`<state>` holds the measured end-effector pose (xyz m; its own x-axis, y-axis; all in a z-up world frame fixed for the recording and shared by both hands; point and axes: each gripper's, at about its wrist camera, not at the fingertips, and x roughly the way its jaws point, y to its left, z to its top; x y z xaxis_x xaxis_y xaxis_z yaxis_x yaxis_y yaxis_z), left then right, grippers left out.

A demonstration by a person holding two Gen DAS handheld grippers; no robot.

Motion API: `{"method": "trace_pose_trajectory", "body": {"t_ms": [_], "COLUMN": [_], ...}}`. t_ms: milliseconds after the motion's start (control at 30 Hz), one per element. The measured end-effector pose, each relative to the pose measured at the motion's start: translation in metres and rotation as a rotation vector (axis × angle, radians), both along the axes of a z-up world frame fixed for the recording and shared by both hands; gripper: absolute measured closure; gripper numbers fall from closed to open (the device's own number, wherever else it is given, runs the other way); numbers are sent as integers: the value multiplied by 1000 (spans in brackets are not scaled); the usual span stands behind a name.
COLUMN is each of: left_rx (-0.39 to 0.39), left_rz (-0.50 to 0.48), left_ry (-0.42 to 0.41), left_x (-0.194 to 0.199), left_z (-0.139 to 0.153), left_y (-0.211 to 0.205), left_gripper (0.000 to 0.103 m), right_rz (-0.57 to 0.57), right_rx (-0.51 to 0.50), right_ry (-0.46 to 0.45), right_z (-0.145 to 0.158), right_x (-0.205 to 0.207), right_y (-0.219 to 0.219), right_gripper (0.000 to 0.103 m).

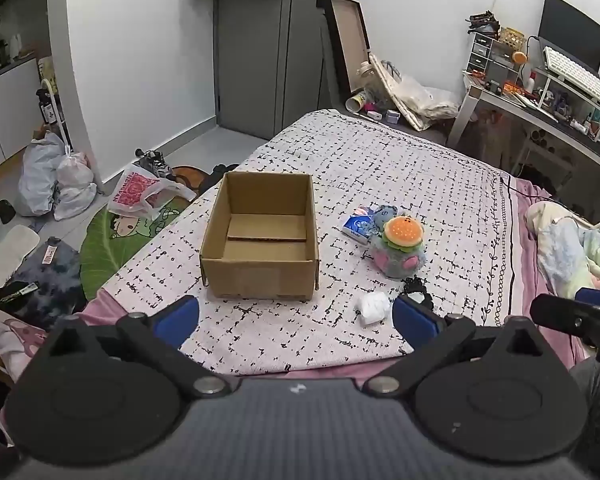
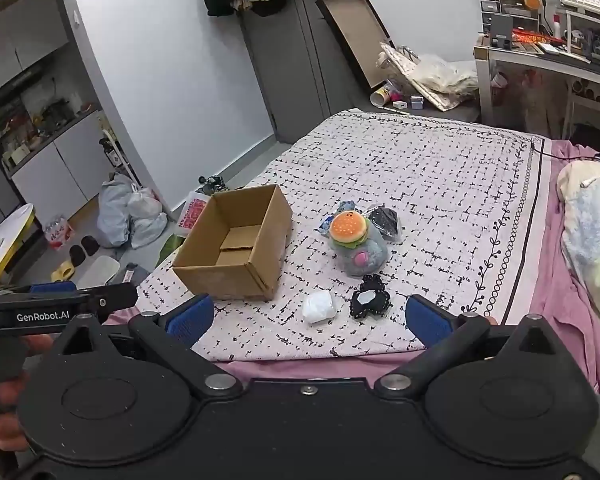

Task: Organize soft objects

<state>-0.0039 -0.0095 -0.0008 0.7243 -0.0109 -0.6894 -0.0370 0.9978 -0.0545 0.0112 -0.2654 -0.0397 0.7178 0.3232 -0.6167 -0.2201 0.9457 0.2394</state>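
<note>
Both claws spread wide, holding nothing, hovering over the near edge of the bed. Left claw sits in front of the cardboard box; right claw sits in front of the small items, with the left one's body showing at its left side.

Box stands open-topped on the patterned bedspread, left of the soft things, well apart from them — only a loose cardboard flap inside.

Soft objects on the bedspread:
- grey plush toy with pink paws, right of the box
- burger plush resting on top of the grey one
- blue-and-white packet just behind and touching the grey plush on the box side
- dark packet behind the plush on the far side, seen from the right wrist view only
- white wad, tissue or cloth, cannot tell which — near the bed edge, just inside the left claw's right finger in the left view
- black lacy piece with a pale centre, just beside the white wad, in front of the grey plush

Crumpled blanket lies on the right side of the bed.
</note>
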Motion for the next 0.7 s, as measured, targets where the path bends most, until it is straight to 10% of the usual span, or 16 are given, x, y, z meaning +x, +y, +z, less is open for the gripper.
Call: {"method": "trace_pose_trajectory", "body": {"t_ms": [700], "left_rx": [0], "left_rz": [2], "left_ry": [2], "left_x": [2], "left_z": [-1], "left_y": [-1], "left_gripper": [1], "right_rz": [-3], "right_rx": [-23], "right_ry": [1], "right_z": [3], "right_x": [3], "right_y": [4], "right_gripper": [0]}}
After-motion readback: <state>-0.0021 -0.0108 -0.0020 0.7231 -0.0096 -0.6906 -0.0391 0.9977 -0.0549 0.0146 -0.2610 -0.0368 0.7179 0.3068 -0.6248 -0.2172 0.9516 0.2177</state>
